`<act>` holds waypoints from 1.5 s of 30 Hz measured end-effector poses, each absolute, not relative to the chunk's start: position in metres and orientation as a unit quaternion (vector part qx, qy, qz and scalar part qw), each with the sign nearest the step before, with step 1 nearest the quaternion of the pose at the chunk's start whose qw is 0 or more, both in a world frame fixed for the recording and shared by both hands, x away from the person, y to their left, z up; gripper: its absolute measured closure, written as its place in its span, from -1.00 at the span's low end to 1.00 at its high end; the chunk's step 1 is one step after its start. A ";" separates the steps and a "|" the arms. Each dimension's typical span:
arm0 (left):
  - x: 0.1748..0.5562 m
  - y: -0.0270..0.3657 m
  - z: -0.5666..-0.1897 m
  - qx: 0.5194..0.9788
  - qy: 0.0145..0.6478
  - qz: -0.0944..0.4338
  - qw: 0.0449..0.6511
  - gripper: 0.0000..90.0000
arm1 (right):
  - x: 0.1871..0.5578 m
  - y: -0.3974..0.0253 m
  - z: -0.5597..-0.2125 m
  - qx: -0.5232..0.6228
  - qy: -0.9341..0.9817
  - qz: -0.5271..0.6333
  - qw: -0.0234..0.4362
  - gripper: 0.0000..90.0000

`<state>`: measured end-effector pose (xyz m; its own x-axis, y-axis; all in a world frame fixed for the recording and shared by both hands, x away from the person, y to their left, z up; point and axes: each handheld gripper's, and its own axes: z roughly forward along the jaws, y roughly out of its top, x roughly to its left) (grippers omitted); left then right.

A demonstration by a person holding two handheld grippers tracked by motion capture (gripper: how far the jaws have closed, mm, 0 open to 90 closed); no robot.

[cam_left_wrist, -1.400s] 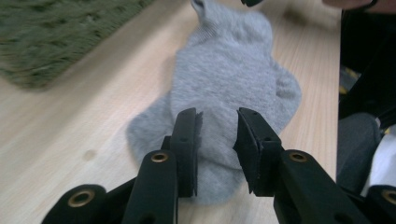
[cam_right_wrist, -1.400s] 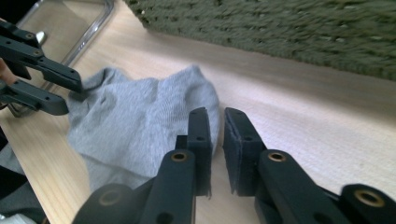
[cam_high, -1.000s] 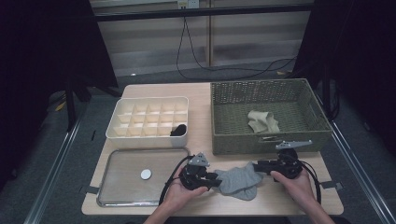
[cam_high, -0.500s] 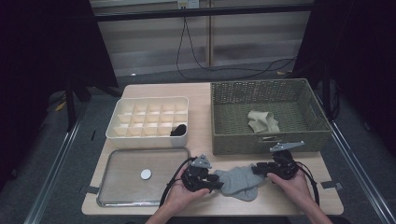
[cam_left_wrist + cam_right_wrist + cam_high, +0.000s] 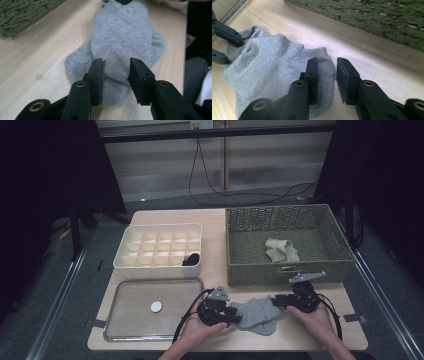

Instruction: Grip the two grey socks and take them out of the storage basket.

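A pair of grey socks [image 5: 257, 314] lies overlapped on the wooden table near its front edge. My left gripper [image 5: 234, 316] is at the socks' left end. Along its jaws, my left gripper [image 5: 116, 75] stands open, and the grey sock [image 5: 125, 37] humps up between the two pads. My right gripper [image 5: 276, 302] is at the socks' right end. In its own view my right gripper [image 5: 327, 72] is open too, with the cuff edge of the grey sock [image 5: 269, 65] reaching into the gap. The left gripper's jaw tips [image 5: 224, 42] show at the far side of the sock.
A green woven basket [image 5: 250, 265] stands just behind the socks, with a beige sock [image 5: 281, 250] inside; its wall [image 5: 374, 15] is close to my right gripper. A white divided box [image 5: 125, 262] holds a dark item [image 5: 191, 259]. A metal tray [image 5: 125, 320] carries a white disc [image 5: 156, 307].
The right gripper has edged a little left, closer onto the sock's end. The left gripper and the socks have barely moved.
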<state>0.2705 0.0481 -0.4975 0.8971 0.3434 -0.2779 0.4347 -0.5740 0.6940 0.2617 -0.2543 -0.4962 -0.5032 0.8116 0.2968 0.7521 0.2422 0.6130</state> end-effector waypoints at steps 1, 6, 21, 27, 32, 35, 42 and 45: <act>0.271 0.048 -0.499 0.885 0.218 -0.057 0.407 0.41 | 0.262 -0.254 -0.496 0.496 0.789 0.362 0.042 0.58; 0.271 0.047 -0.498 0.889 0.216 -0.054 0.401 0.46 | 0.261 -0.252 -0.495 0.486 0.796 0.357 0.052 0.64; 0.270 0.045 -0.497 0.888 0.209 -0.060 0.406 0.96 | 0.264 -0.250 -0.496 0.491 0.795 0.352 0.048 1.00; 0.272 0.050 -0.491 0.877 0.213 -0.068 0.426 0.99 | 0.262 -0.252 -0.490 0.492 0.784 0.377 0.038 1.00; 0.275 0.055 -0.488 0.868 0.218 -0.072 0.441 0.99 | 0.259 -0.256 -0.484 0.495 0.774 0.392 0.039 1.00; 0.277 0.058 -0.483 0.867 0.216 -0.068 0.444 0.99 | 0.257 -0.259 -0.480 0.495 0.768 0.403 0.039 1.00; 0.281 0.068 -0.472 0.860 0.221 -0.059 0.456 1.00 | 0.247 -0.260 -0.469 0.495 0.758 0.423 0.035 1.00; 0.281 0.073 -0.469 0.857 0.222 -0.060 0.461 1.00 | 0.242 -0.259 -0.465 0.494 0.757 0.426 0.032 1.00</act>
<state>0.2809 0.0727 -0.4689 0.8939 0.3261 -0.3075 0.4362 -0.4753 0.7641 0.2416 -0.2591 -0.4654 -0.5095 0.7754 0.3731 0.7208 0.1478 0.6772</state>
